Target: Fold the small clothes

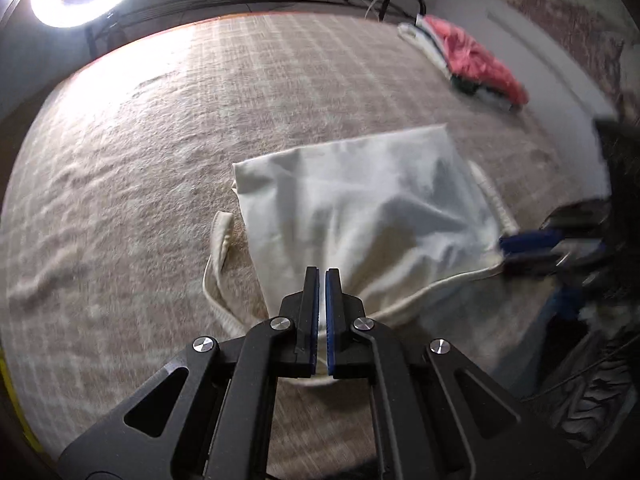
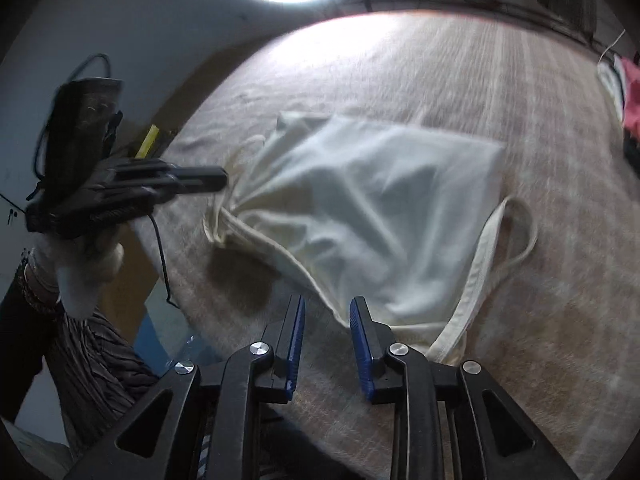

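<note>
On the left, the left tool (image 1: 322,280) has its jaws pressed together on a bunched corner of the cream top (image 1: 360,208), so the cloth gathers into pleats that run toward the pinch. The top lies partly folded near the front edge of the counter (image 1: 160,140), which is covered with a checked beige cloth; one strap (image 1: 218,252) trails loose to the left of the body. In the middle, the folded panel looks fairly flat at its far edge but puckered close to the grip.

On the right, the right tool (image 2: 324,312) has its jaws parted and holds nothing, with the hem just ahead of its tips; a second strap (image 2: 480,276) curls beside it. Far off at the right corner of the counter sits a pile of folded clothes (image 1: 476,64), pink on top.

To do this fold well, I judge the right tool should pinch the hem at a matching point, then both should carry the edge over together, level and taut, so the pleats pull out. Tucking the straps inside first would likely keep the packet neat.
</note>
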`<move>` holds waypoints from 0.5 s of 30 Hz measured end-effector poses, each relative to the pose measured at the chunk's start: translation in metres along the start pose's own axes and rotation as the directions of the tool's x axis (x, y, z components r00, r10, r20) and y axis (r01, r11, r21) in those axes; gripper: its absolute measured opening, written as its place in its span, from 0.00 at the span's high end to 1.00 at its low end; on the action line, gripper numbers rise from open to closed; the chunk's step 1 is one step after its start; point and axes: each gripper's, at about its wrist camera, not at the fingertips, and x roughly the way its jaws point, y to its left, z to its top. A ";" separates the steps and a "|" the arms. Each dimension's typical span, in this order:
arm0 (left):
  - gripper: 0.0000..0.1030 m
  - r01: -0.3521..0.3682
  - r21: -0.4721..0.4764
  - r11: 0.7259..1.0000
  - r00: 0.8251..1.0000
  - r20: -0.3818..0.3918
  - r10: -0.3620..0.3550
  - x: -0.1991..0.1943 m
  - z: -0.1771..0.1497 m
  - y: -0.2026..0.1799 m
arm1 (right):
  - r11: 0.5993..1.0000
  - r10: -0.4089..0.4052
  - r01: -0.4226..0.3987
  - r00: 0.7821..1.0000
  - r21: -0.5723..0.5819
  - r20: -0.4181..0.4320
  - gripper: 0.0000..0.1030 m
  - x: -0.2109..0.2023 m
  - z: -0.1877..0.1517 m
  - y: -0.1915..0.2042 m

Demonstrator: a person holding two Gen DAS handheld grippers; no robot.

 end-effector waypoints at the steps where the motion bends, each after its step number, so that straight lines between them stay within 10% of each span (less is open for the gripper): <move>1: 1.00 -0.001 0.010 1.000 1.000 -0.021 0.001 0.008 0.000 -0.003 | 1.000 -0.002 0.001 1.000 0.021 0.019 0.76 -0.004 0.002 -0.005; 9: 1.00 0.031 0.098 0.995 0.995 -0.100 -0.021 -0.001 -0.040 -0.020 | 0.983 -0.101 0.101 0.995 0.153 -0.007 0.73 -0.010 -0.003 -0.053; 15: 1.00 0.013 0.049 0.999 1.000 -0.019 -0.012 -0.017 -0.038 -0.006 | 0.991 -0.095 0.096 0.995 0.096 -0.016 0.73 -0.021 -0.018 -0.049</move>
